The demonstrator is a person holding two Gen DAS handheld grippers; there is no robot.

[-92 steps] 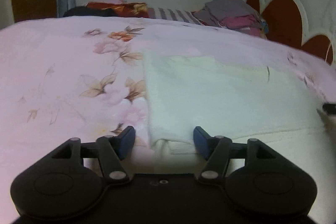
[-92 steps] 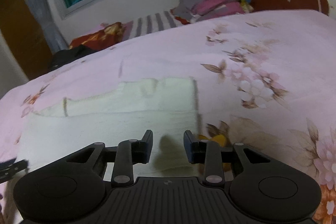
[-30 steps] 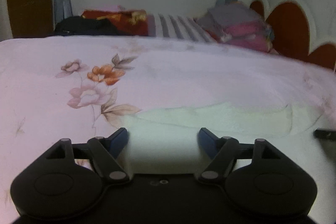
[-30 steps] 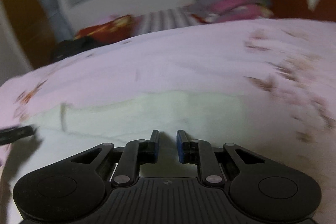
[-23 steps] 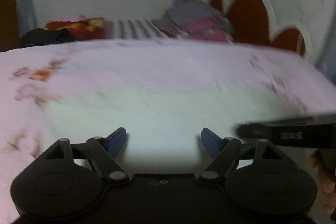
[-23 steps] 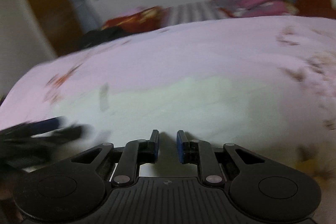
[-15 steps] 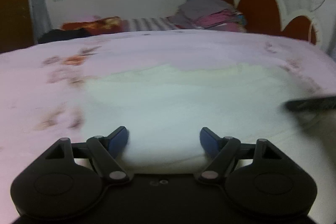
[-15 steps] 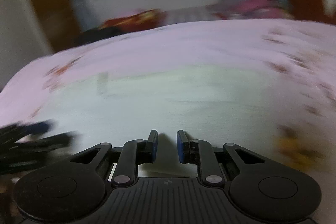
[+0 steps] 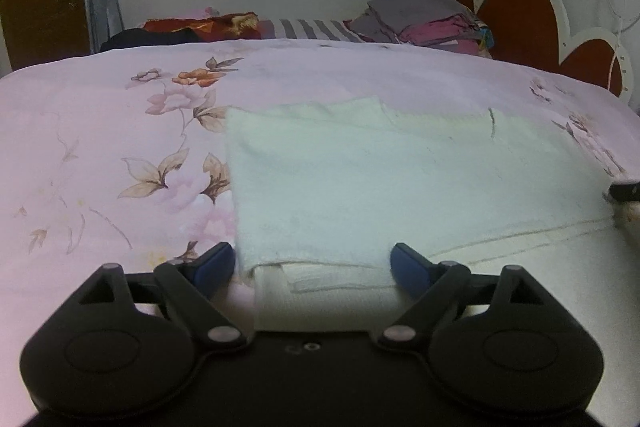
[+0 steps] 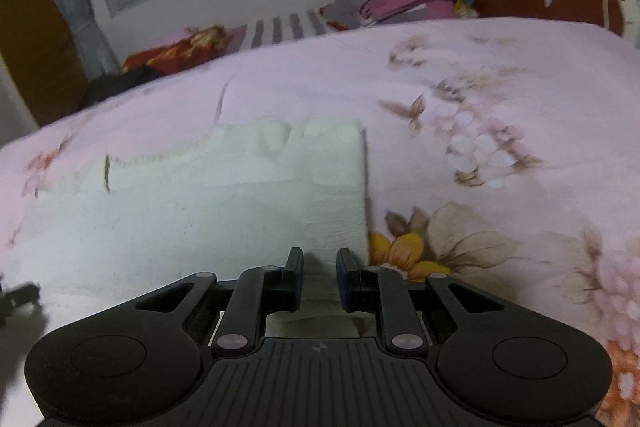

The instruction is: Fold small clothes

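White cloth (image 9: 360,187): folded on the floral bed (image 9: 100,147), flatter than a second ago.
Left gripper (image 9: 312,263): jaws opening, straddling the cloth's corner.
Right gripper (image 10: 319,267): pinching the cloth's near edge.

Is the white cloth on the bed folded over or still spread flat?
Folded: the white cloth has an upper layer lying over lower layers, whose edges show at the near side.
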